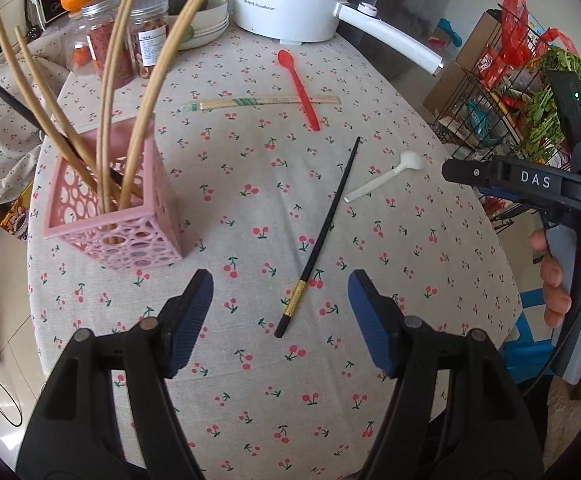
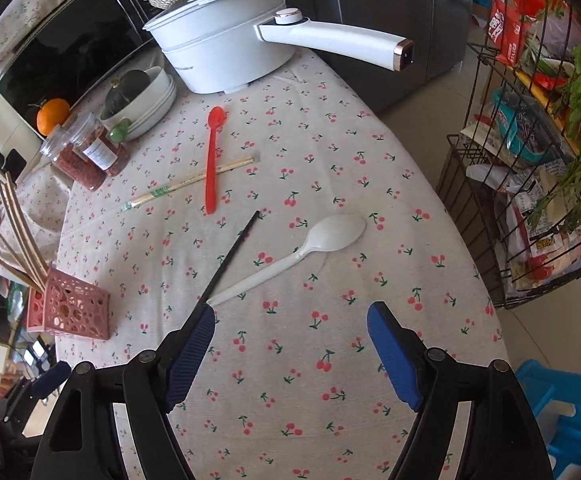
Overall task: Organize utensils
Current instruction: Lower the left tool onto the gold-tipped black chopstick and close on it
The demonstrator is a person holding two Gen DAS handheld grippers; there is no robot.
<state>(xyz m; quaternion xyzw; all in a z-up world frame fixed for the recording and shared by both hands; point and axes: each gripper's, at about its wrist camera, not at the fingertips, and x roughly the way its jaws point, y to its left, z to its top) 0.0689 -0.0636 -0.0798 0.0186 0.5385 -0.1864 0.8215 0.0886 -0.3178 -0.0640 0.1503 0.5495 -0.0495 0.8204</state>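
The left wrist view looks forward and down along its own tool [image 1: 280, 320] from close above the near edge of the bench [image 1: 430, 240], with the pink holder [image 1: 118, 216] near on its left and the black chopstick [image 1: 318, 236] straight ahead. The right wrist view looks along its tool [image 2: 290, 352] from further right, angled toward the white spoon [image 2: 290, 258]. The 2 views share the bench top, the black chopstick [image 2: 230, 256], the red spoon [image 1: 298, 88], the white pot [image 1: 290, 0] and the wire rack [image 2: 530, 160]. The right tool [image 1: 502, 178] appears at the left view's right edge.
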